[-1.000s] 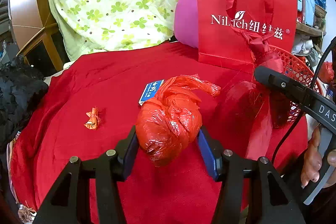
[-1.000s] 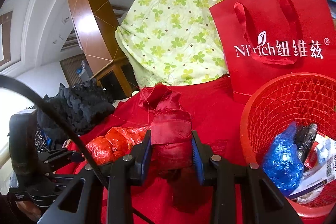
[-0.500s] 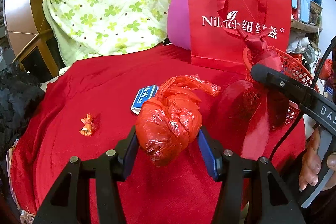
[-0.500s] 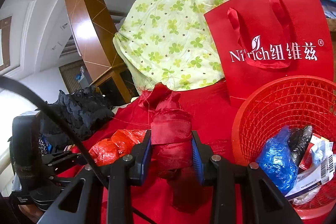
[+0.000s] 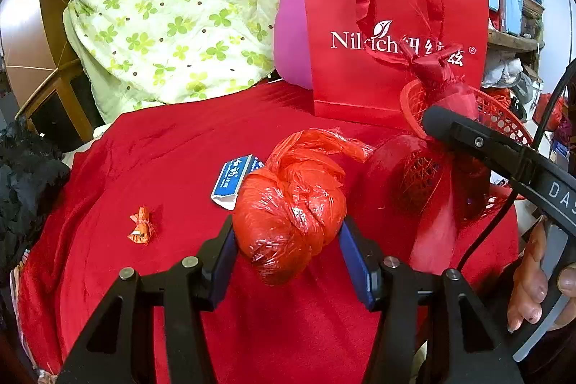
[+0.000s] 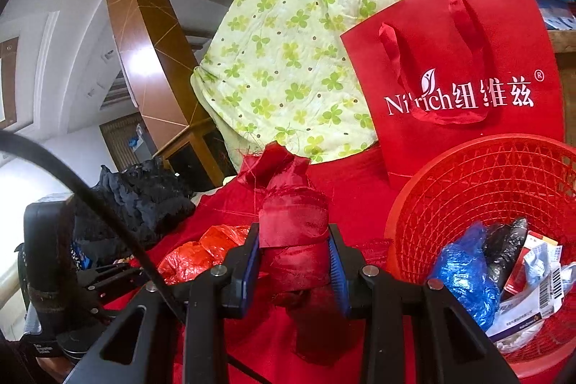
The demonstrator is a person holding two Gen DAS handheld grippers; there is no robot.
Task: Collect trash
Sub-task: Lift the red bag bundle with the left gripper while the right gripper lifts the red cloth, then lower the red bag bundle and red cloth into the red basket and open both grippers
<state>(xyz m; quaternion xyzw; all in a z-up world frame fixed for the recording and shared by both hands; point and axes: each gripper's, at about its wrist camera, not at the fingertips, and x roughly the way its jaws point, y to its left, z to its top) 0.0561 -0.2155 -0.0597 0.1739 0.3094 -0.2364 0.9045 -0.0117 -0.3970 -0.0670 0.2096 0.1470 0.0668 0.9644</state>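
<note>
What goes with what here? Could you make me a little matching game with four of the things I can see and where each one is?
Things:
1. knotted orange-red plastic bag
2. dark red cloth bundle
3. blue plastic bag
4. small orange wrapper

Places:
A. lying loose on the red cloth
B. inside the red basket
C. clamped in the left hand-held gripper
D. clamped in the right hand-held gripper

Pairs: 1-C, 2-D, 3-B, 4-A
</note>
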